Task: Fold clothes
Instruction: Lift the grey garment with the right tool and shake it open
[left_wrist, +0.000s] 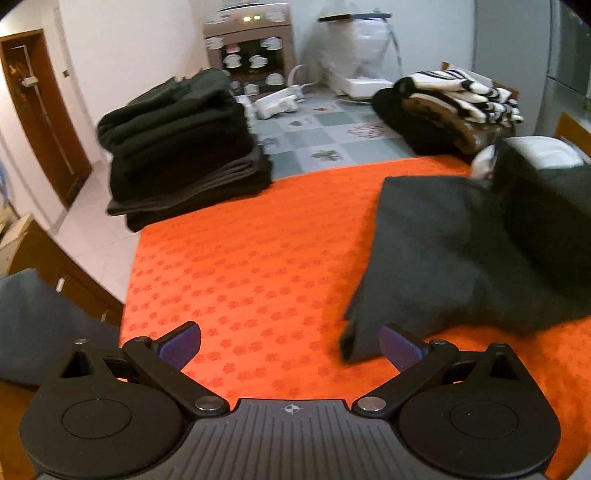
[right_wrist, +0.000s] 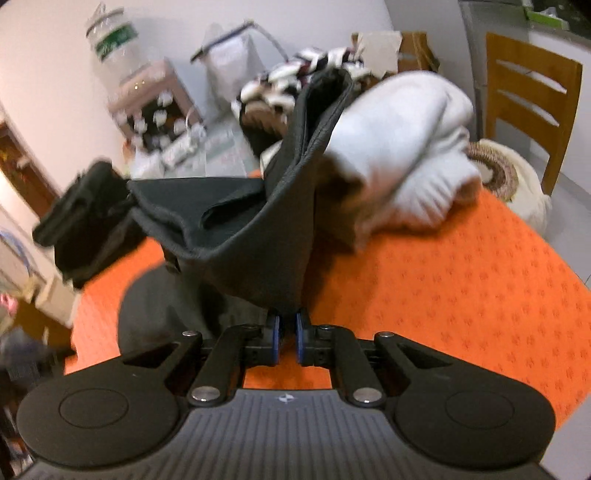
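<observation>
A dark grey garment lies partly lifted on the orange tablecloth. My left gripper is open and empty; its right pad is beside the garment's near corner. My right gripper is shut on the dark garment and holds its edge up above the orange cloth, so the fabric hangs in a fold.
A stack of folded dark clothes sits at the table's far left, also in the right wrist view. A striped pile and a white garment lie at the far right. A wooden chair stands beyond the table.
</observation>
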